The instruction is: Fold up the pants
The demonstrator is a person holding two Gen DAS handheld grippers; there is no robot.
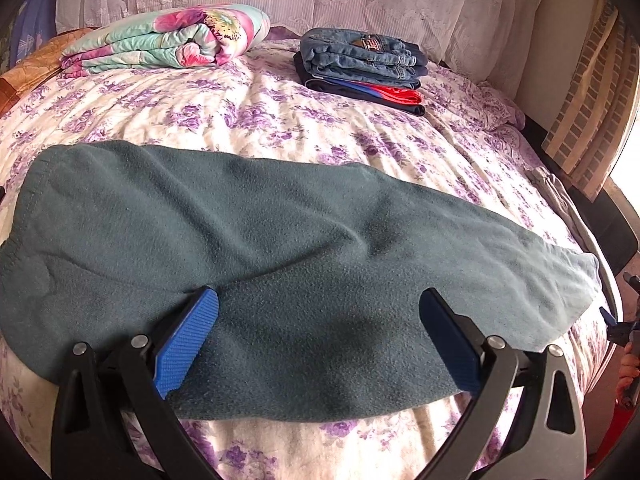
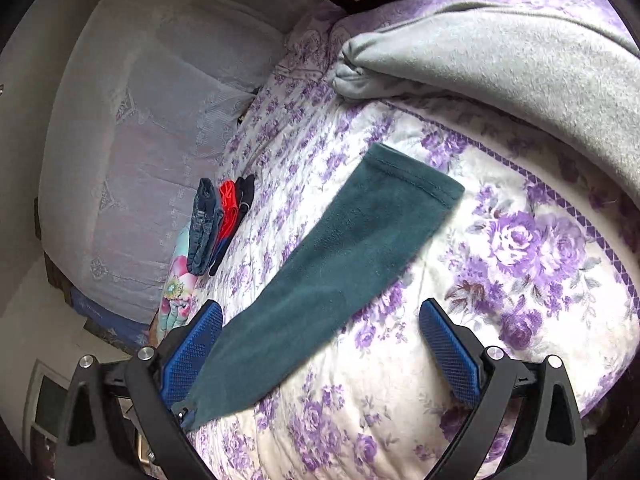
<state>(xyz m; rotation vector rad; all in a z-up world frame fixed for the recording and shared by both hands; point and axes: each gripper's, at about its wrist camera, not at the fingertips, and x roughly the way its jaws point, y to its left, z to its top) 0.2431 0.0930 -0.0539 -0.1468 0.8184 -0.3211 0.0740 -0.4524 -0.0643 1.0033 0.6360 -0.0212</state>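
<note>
Pants (image 1: 280,240) lie flat lengthwise across bedspread (image 1: 248,112), hem rightward.

Your left wrist camera sits low over the near edge of the bed (image 1: 280,120) and looks along the left gripper (image 1: 318,308) fingers toward the headboard at 12 o'clock. The teal pants (image 1: 280,248) fill the lower half of the view at close range. The stack of folded clothes (image 1: 360,68) lies far off at 1 o'clock, the folded floral quilt (image 1: 168,40) at 11 o'clock.

Your right wrist camera looks down steeply from higher up, rolled sideways, so the headboard falls at 9 o'clock. One pant leg (image 2: 340,272) runs from 7 o'clock toward the centre, between the right gripper (image 2: 320,320) fingers.

Both views share the pants, the clothes stack (image 2: 224,220) and the bedspread (image 2: 520,260).
</note>
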